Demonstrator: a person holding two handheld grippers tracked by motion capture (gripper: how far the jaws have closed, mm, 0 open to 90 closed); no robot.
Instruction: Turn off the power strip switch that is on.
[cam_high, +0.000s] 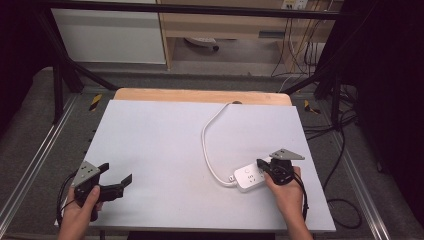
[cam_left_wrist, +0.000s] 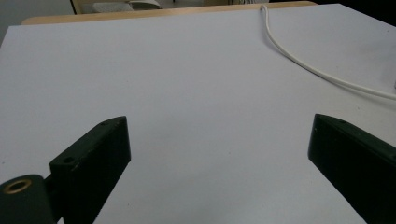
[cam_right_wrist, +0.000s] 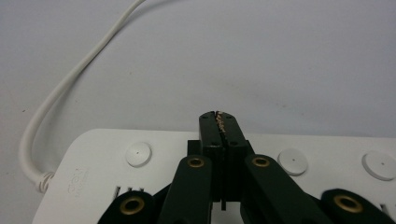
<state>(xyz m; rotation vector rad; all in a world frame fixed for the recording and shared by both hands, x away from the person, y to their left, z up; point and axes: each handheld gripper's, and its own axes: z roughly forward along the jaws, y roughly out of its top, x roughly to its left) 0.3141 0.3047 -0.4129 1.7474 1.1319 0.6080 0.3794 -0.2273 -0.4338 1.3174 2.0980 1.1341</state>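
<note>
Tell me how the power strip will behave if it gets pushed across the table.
The power strip looks like a flat, rigid plastic block, so it should slide rather than tip or roll. Its smooth shell on the smooth table probably slips easily. The white cord curves loosely behind it, so it is likely floppy yet may drag and swing the strip round.

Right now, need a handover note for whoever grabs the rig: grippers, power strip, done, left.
Right gripper: jaws shut, nothing between them, tips over the white power strip among its round buttons. Whether the tips touch a button cannot be told.
Left gripper: jaws wide open, nothing between them, at the near left of the white table, apart from the strip.
Power strip: lies flat at the near right of the table; its white cord loops away to the far edge.
Done: right gripper brought to the strip.
Left: probably pressing a button; not visibly done yet.
</note>
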